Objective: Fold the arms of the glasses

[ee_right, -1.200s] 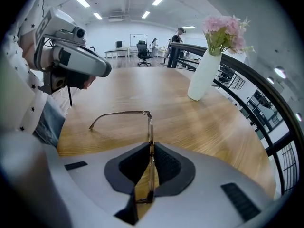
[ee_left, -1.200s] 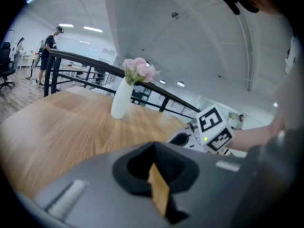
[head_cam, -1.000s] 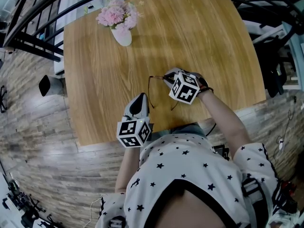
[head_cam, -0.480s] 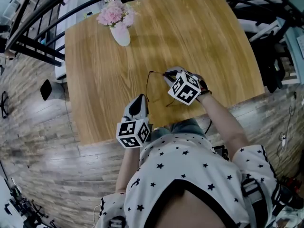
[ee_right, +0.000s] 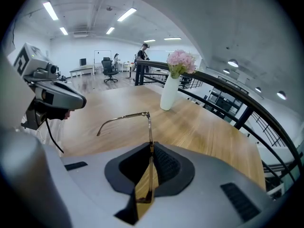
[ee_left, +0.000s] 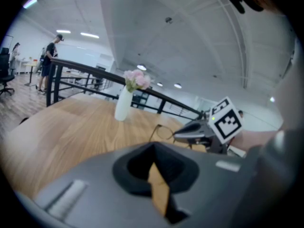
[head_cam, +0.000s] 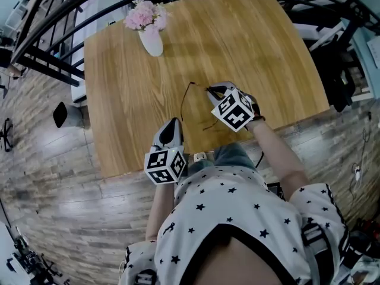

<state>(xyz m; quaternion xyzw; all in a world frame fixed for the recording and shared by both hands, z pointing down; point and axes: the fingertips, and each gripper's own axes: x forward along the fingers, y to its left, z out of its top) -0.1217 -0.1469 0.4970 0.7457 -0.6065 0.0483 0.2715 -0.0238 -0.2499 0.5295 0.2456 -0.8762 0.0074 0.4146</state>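
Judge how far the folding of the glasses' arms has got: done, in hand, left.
Done: the right gripper is shut on the glasses, so they are held. In hand: nothing is folding; the left gripper is shut, empty, apart from them. Left: the one arm in view sticks out unfolded; both folds seemingly remain.

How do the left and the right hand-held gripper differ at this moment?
The right hand-held gripper is shut on the glasses; the left hand-held gripper is shut on nothing. The right one is further in over the table; the left is at its near edge. Both carry a marker cube.
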